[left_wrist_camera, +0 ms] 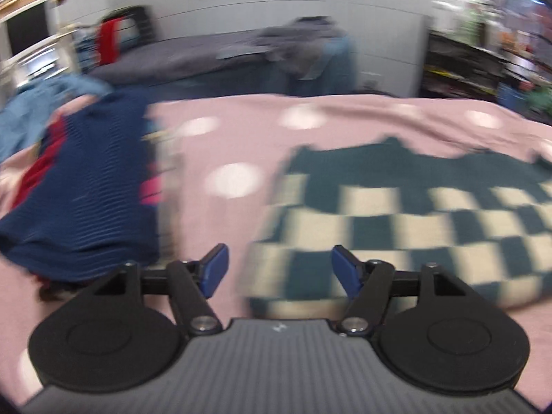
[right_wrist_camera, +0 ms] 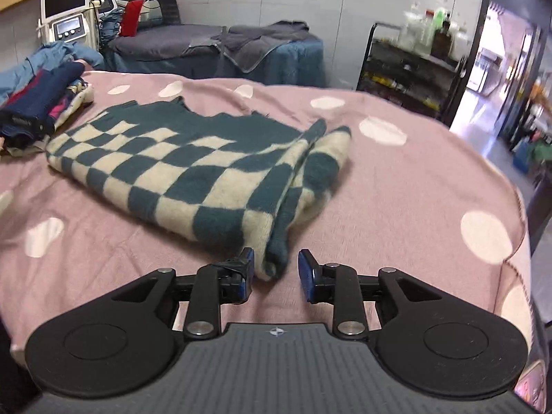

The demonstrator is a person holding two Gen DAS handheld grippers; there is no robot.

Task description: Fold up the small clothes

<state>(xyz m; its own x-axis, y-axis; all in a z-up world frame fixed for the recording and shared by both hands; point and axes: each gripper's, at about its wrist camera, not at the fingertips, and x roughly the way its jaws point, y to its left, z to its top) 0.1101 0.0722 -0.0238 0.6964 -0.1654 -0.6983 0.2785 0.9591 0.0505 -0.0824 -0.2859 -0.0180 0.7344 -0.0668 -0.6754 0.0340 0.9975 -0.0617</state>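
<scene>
Lying folded on the pink polka-dot bedspread [right_wrist_camera: 396,186], the teal-and-cream checkered sweater [right_wrist_camera: 193,169] has its near corner between the parted fingers of the right tool [right_wrist_camera: 276,270], ungripped. The left tool [left_wrist_camera: 279,269] gapes wide, holding nothing, near a navy clothes pile [left_wrist_camera: 89,186].

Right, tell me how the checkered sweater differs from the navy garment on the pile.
The checkered sweater is teal and cream squares; the navy garment is plain dark blue with a red stripe. The sweater lies alone, spread wide and folded over on the pink bedspread; the navy one tops a stack of folded clothes at the bed's far left. The sweater's corner sits between the right gripper fingers, open; the navy piece is untouched. Both rest on the same bed.
</scene>
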